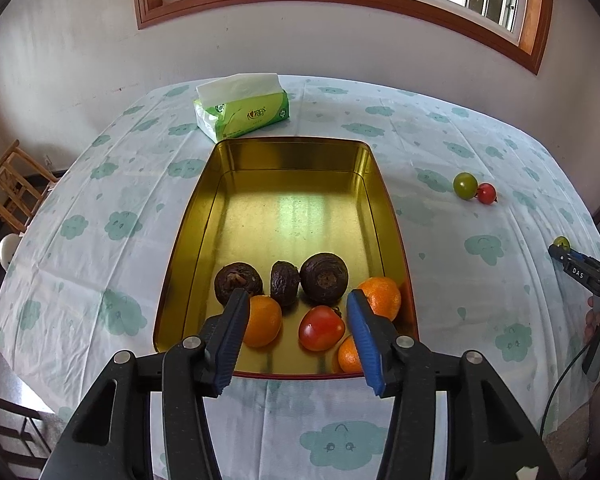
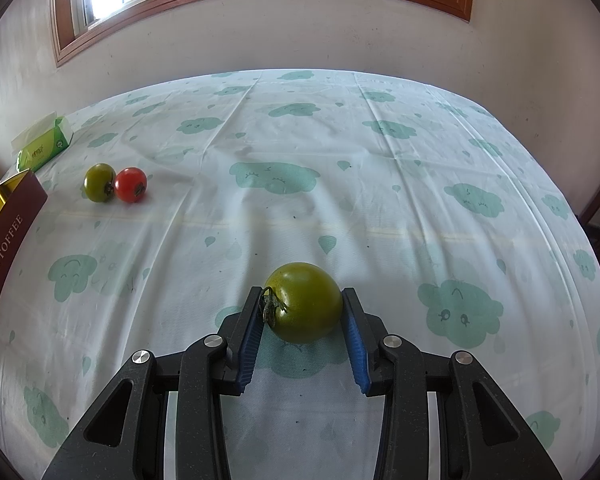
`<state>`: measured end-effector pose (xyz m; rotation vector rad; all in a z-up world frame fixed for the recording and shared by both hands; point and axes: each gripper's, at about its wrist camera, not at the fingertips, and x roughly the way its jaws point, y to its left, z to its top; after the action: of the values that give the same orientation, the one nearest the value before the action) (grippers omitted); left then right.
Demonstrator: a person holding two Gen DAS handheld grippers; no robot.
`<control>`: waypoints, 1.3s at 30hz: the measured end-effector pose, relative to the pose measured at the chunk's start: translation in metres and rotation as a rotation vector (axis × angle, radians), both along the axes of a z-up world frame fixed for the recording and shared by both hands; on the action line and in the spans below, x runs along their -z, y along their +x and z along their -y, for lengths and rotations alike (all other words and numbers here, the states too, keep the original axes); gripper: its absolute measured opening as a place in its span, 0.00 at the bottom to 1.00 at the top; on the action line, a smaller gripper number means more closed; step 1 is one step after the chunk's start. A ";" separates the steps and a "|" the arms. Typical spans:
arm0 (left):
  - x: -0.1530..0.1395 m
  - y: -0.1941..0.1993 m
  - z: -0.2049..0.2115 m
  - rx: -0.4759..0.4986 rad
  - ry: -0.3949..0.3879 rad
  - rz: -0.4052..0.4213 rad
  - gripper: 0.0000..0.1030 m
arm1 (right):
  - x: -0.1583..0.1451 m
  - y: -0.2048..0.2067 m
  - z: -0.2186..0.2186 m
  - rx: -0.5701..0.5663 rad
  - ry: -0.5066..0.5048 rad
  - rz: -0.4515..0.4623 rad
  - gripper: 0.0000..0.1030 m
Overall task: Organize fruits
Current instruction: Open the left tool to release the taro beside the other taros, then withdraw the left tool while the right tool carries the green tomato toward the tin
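green tomato [image 2: 304,302]: glossy, olive, dried stalk leftward | on tabletop [image 2: 340,200], clamped in right gripper [image 2: 302,308] jaws | left gripper [image 1: 298,312] jaws parted, empty, above tin [image 1: 188,248] holding 7 fruits

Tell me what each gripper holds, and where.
Right gripper clamps the green tomato across its sides, stem at the left pad. Left gripper holds nothing.

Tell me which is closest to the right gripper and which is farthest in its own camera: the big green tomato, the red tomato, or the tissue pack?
1. Big green tomato: between the right gripper's fingers.
2. Red tomato: far left, on the tablecloth.
3. Tissue pack: farthest, back-left corner.
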<state>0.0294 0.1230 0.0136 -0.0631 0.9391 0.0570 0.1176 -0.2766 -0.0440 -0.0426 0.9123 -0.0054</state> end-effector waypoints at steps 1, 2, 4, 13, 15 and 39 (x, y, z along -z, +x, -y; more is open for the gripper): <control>-0.001 -0.002 0.000 0.000 -0.002 0.000 0.46 | 0.000 0.000 -0.001 0.000 0.001 0.000 0.38; -0.002 -0.003 0.000 0.001 -0.006 0.001 0.47 | 0.000 0.000 -0.001 0.000 0.001 0.000 0.38; -0.005 -0.006 0.001 0.002 -0.003 0.004 0.49 | 0.000 0.000 0.000 0.000 0.000 0.000 0.38; -0.009 -0.010 0.000 -0.005 0.002 0.011 0.52 | 0.000 0.000 -0.001 0.001 -0.002 0.000 0.38; -0.011 -0.011 -0.003 -0.012 -0.006 0.014 0.54 | 0.000 0.000 -0.001 0.001 -0.001 0.000 0.38; 0.011 0.012 -0.050 -0.072 -0.063 -0.013 0.69 | -0.001 -0.006 -0.003 0.066 -0.008 0.002 0.37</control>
<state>0.0410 0.1726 0.0025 -0.1546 0.9518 0.0947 0.1114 -0.2733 -0.0429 -0.0195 0.9112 -0.0705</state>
